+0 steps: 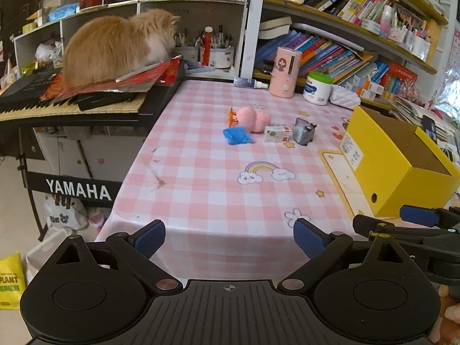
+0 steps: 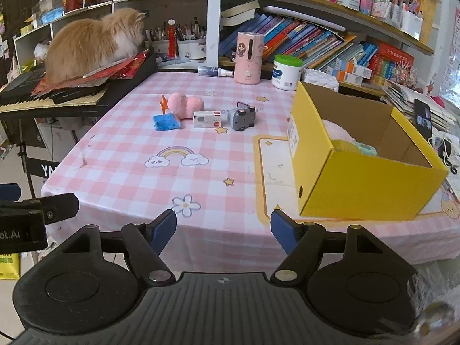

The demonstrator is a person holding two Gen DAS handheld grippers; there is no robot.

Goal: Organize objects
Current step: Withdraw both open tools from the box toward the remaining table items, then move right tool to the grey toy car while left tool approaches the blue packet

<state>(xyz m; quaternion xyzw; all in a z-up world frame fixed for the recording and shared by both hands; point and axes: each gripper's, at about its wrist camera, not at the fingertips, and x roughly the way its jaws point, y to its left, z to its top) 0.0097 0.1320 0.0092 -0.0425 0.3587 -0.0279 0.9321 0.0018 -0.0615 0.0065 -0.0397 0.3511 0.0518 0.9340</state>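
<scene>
A blue packet (image 1: 238, 135) (image 2: 166, 122), a pink plush heart (image 1: 254, 118) (image 2: 185, 103), an orange toy (image 1: 231, 116) (image 2: 164, 103), a small white box (image 1: 277, 134) (image 2: 207, 119) and a grey toy (image 1: 304, 130) (image 2: 242, 116) lie together mid-table. An open yellow box (image 1: 402, 169) (image 2: 359, 172) stands at the right, with soft pink and green things inside (image 2: 345, 141). My left gripper (image 1: 229, 237) is open and empty at the table's front edge. My right gripper (image 2: 223, 228) is open and empty, just left of the yellow box.
A fluffy orange cat (image 1: 115, 46) (image 2: 92, 43) sits on a keyboard (image 1: 72, 106) at the table's left. A pink humidifier (image 1: 284, 72) (image 2: 248, 57), a white jar (image 1: 317, 87) (image 2: 287, 72) and a spray bottle (image 1: 250, 83) stand at the back. Bookshelves (image 2: 316, 37) rise behind.
</scene>
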